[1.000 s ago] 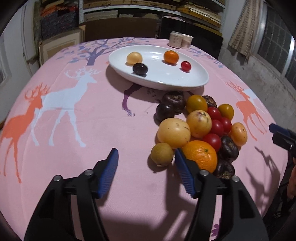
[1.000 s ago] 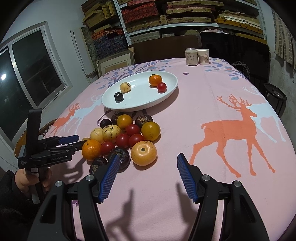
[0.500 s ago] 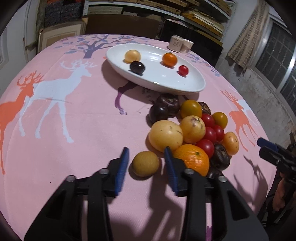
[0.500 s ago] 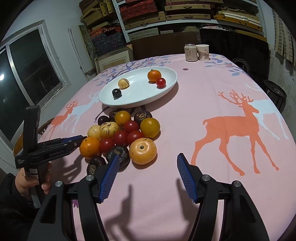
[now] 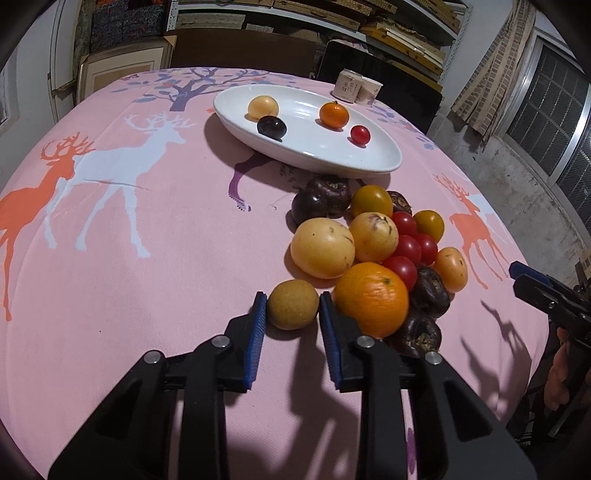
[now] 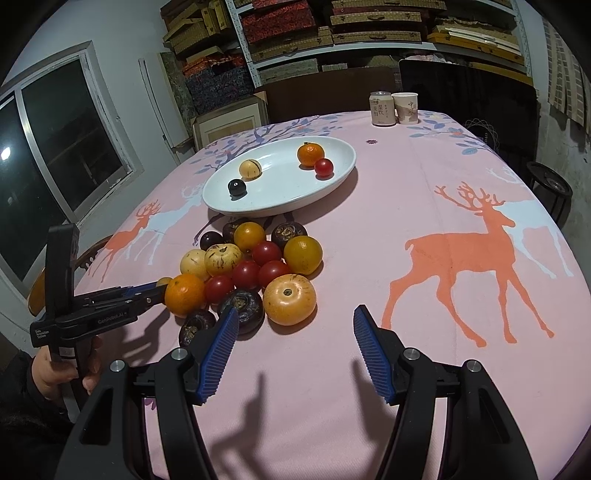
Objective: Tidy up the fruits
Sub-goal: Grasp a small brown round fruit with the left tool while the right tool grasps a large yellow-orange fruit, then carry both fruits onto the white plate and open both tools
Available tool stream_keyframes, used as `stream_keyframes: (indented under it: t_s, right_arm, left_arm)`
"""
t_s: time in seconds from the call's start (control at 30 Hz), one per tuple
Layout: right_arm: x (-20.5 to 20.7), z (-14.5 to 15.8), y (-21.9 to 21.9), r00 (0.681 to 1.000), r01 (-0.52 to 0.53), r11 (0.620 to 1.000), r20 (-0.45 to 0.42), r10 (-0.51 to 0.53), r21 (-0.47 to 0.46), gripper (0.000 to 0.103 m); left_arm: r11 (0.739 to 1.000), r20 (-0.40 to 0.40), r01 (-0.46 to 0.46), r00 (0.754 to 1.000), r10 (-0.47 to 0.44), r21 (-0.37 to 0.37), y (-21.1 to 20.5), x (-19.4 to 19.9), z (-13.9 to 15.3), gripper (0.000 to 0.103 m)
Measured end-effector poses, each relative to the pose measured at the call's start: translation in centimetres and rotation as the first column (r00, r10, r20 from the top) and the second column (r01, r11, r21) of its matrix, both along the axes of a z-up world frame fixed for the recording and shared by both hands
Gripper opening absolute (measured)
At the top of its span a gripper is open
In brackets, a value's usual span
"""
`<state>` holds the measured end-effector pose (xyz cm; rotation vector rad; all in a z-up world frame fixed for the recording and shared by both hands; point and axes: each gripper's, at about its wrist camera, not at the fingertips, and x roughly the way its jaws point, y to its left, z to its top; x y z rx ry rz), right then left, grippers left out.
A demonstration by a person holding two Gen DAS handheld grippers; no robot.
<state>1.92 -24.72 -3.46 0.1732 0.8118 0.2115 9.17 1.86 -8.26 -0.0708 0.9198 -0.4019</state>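
Left wrist view: the left gripper (image 5: 292, 312) pinches a small brownish-yellow fruit (image 5: 293, 304) between its blue ribbed fingers (image 5: 257, 334); the fingers have just been closing and now press on either side of the fruit. The fruit sits on the pink deer-print cloth covering the worktop (image 5: 147, 295), at the near edge of the fruit pile, just beside a large orange (image 5: 371, 299) and in front of a large yellow fruit (image 5: 322, 247).

The pile (image 6: 251, 269) lies on the cloth just in front of the white oval dish (image 5: 369, 162). It holds yellow, orange and dark purple fruits and several red tomatoes (image 5: 406, 247), all touching one another.

The dish carries four fruits, well apart from one another: a pale yellow one (image 5: 262, 107), a dark purple one (image 5: 272, 127), a small orange one (image 5: 334, 115) and a red tomato (image 5: 359, 134).

Right wrist view: the right gripper (image 6: 291, 332) hangs over bare cloth just beside the pile, its fingers (image 6: 221, 343) spread with nothing between them. The left finger tip overlaps a dark purple fruit (image 6: 242, 309) in the picture; contact cannot be told. A large orange-yellow fruit (image 6: 290, 299) lies just beyond the gap. At the left, a hand (image 6: 55, 373) grips the handle of the left gripper, whose tips reach the pile behind the orange.

A can (image 6: 381, 109) and a paper cup (image 6: 405, 107) stand side by side at the far edge of the worktop. Shelves of flat boxes (image 6: 332, 29) fill the back wall.
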Motion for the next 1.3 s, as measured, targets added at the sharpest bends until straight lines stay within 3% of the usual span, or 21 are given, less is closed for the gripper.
stream_keyframes:
  t_s: [0.13, 0.33, 0.63, 0.77, 0.83, 0.9, 1.3]
  right_arm:
    - [0.5, -0.6, 0.8, 0.999, -0.035, 0.999, -0.016, 0.034, -0.020, 0.065]
    - [2.3, -1.6, 3.1, 0.999, -0.052, 0.990, -0.021, 0.049, -0.134, 0.065]
    - [4.6, -2.8, 3.2, 0.998, -0.011, 0.996, -0.056, 0.006, -0.089, 0.065]
    - [5.1, -3.8, 2.6, 0.995, -0.003, 1.000, -0.099, 0.001, -0.017, 0.055]
    - [5.3, -4.0, 2.2, 0.995, 0.010, 1.000, -0.104, -0.008, 0.016, 0.055]
    - [5.4, -4.2, 2.0, 0.993, 0.014, 0.999, -0.118, -0.009, 0.044, 0.045]
    - [3.7, -2.5, 2.5, 0.999, 0.011, 1.000, -0.044, -0.011, -0.019, 0.044]
  left_arm:
    - [1.000, 0.065, -0.016, 0.998, 0.017, -0.015, 0.8, -0.9, 2.5, 0.028]
    - [1.000, 0.122, 0.001, 0.993, 0.000, -0.010, 0.8, -2.5, 4.9, 0.028]
    - [1.000, 0.129, 0.013, 0.991, -0.015, 0.014, 0.4, -3.1, 4.5, 0.028]
    - [1.000, 0.123, 0.010, 0.992, -0.012, 0.013, 0.5, -2.9, 4.3, 0.028]
    - [1.000, 0.119, 0.007, 0.993, -0.008, 0.014, 0.5, -2.7, 4.1, 0.028]
    - [1.000, 0.114, 0.003, 0.994, -0.004, 0.015, 0.6, -2.6, 3.9, 0.028]
    - [1.000, 0.110, 0.000, 0.994, -0.002, 0.022, 0.5, -2.4, 3.9, 0.028]
